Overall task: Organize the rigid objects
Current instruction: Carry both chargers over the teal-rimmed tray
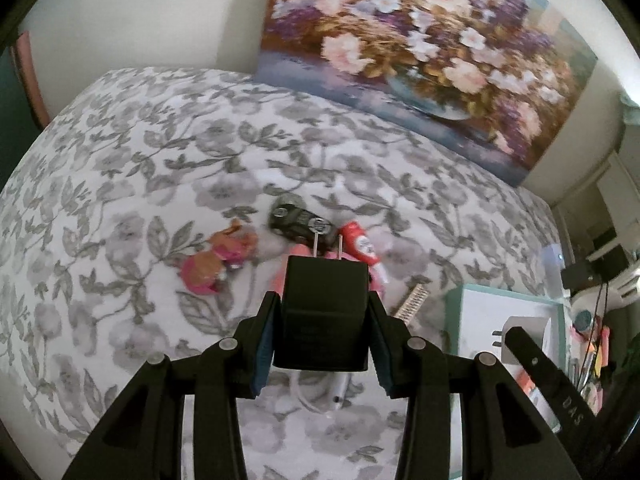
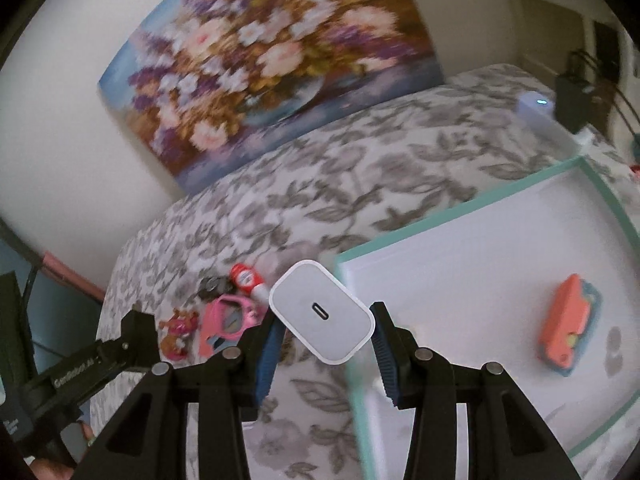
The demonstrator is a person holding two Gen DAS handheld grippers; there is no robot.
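At centre frame, left tongs (image 1: 325, 322) grip a black plug (image 1: 323, 316) over the bed (image 1: 120, 168); right tongs (image 2: 323, 334) clamp a white charger (image 2: 322, 312) beside the tray (image 2: 460, 280).

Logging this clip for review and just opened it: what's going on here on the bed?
A person is tidying small items off a floral bedspread with a handheld gripper in each hand. The left gripper is clamped on a black plug adapter, prongs pointing away. The right gripper holds a white USB-C charger at the edge of a white tray with a teal rim, which already holds an orange toy. A toy car, a red tube and pink toys are on the bed.
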